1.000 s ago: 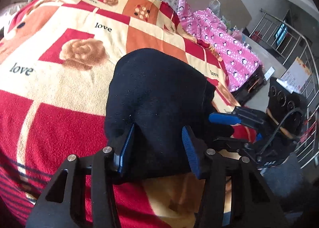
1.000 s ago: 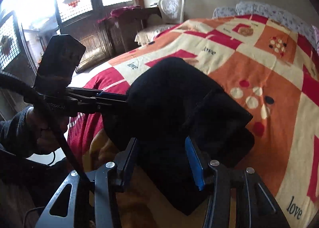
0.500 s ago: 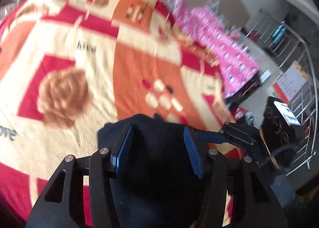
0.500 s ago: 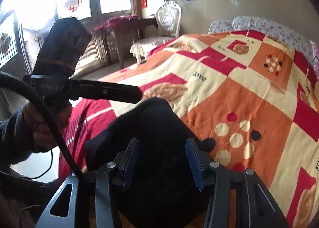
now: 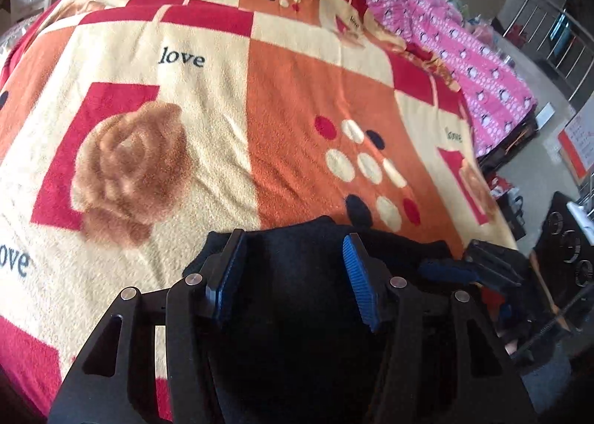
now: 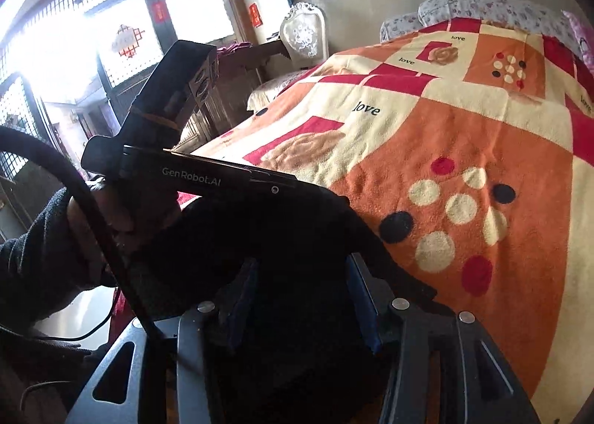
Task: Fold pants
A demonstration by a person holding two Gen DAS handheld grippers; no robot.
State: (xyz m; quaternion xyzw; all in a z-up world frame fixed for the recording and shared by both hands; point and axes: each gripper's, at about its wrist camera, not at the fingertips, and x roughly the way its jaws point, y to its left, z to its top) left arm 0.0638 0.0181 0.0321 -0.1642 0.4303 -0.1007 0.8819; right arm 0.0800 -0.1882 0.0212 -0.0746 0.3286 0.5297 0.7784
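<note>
1. Left wrist view: our left tool (image 5: 293, 275) sits over the black pants (image 5: 297, 312), now bunched at the near edge of the bed (image 5: 185, 127) rather than held up in the air. Its jaws have just been opening — cloth lies between them, and we cannot tell if the pads press it.

2. Right wrist view: our right tool (image 6: 302, 294) is buried in the pants (image 6: 260, 238) — grip unclear. We judge a fold has been laid.
</note>
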